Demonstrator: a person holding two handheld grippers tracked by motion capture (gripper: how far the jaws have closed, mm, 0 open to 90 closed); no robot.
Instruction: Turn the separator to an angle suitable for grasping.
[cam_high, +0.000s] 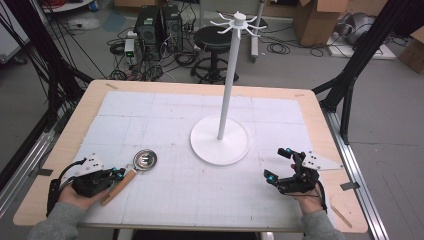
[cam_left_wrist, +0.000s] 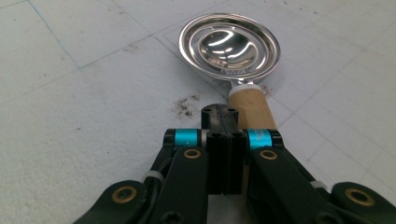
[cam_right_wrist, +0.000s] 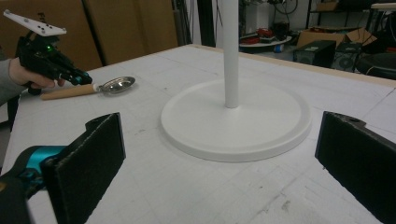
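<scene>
Left hand-held gripper (cam_high: 118, 172) clenched, jaws pressed together w/ nothing between; tips sit above the wooden handle (cam_high: 118, 186) of the strainer (cam_high: 143, 160), which lies flat on the table (cam_high: 60, 150) at front left. Long axis runs diagonal: handle toward the person, steel bowl up-right toward the stand base (cam_high: 220, 141). Left hand far nearer; right hand-held gripper (cam_high: 278, 164) well apart at front right, jaws released wide, aimed at the base. Left gripper view gives handle (cam_left_wrist: 252, 108) passing just right of the shut tips, bowl (cam_left_wrist: 229, 45) straight ahead. Right gripper view gives side-on look: left hand-held gripper (cam_right_wrist: 86, 77) low at the handle (cam_right_wrist: 70, 92), touching or not unclear. High view gives hooks atop the pole (cam_high: 239, 22); likely hang target.
</scene>
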